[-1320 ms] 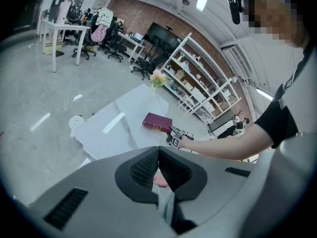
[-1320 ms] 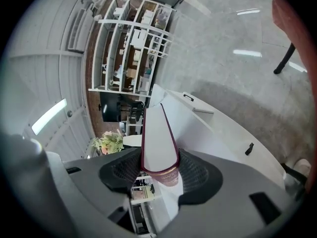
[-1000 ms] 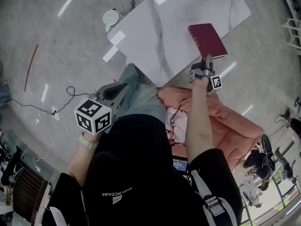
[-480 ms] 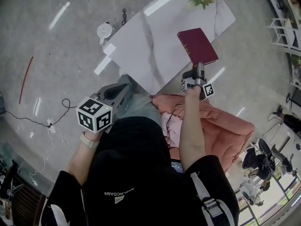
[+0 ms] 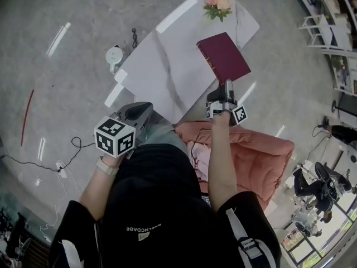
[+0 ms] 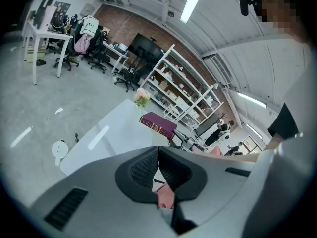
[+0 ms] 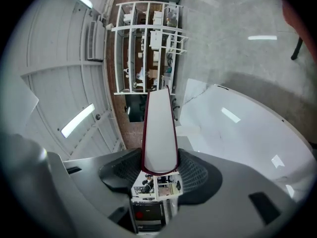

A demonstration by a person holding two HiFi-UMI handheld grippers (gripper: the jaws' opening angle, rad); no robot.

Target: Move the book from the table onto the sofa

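The dark red book hangs above the near corner of the white marble table, and my right gripper is shut on its near edge. In the right gripper view the book's white page edge stands upright between the two pads of that gripper. My left gripper is lower left, off the table's near edge, its jaws shut on nothing. From the left gripper view the book shows beyond the table. The pink sofa lies below the right arm.
A bunch of flowers stands at the table's far end. A round white thing and cables lie on the grey floor at the left. White shelving stands at the right, office chairs beyond the sofa.
My right gripper has risen with the book, lifting it off the table. My left gripper has come up a little, still shut.
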